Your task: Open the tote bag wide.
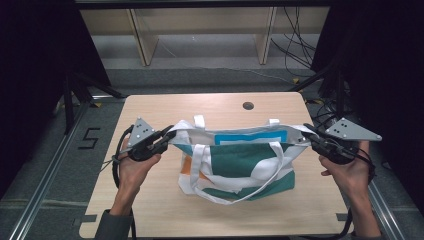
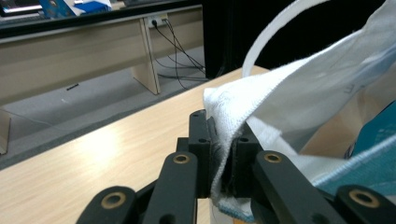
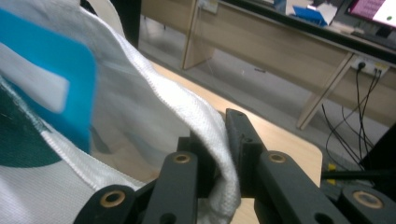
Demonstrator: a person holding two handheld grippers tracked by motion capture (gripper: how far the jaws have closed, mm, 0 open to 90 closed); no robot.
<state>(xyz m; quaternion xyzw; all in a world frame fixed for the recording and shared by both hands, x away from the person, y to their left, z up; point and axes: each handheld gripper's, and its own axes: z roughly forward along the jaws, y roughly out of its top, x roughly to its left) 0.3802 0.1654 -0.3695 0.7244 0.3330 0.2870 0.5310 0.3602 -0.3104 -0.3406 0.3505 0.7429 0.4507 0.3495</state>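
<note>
- The tote bag [image 1: 235, 160] is lying near the middle of the table [image 1: 150, 107], white canvas with green, blue and orange patches, its mouth edge running from nine o'clock to three o'clock.
- The left claw [image 1: 169, 134] is pinching the bag's top corner at nine o'clock; in the left gripper view the left claw [image 2: 223, 154] is pressing a fold of white hem [image 2: 224, 109] between its jaws.
- The right claw [image 1: 306, 131] is gripping the opposite corner at three o'clock; in the right gripper view the right claw [image 3: 219, 149] is biting the white edge [image 3: 205, 119] the same way.
- The two are pulling apart, so the upper edge is looking taut and slightly raised, while the near handle [image 1: 235, 192] is drooping toward six o'clock.
- Doing this well, I'd judge, is about keeping both pulls equal and level, so the cloth is spreading flat instead of skewing.
- The hem is sitting shallow in each claw, so a sharp tug is risking a slip; a steady pull seems safer.
- Keeping the loose handles free of the jaws should help too.
</note>
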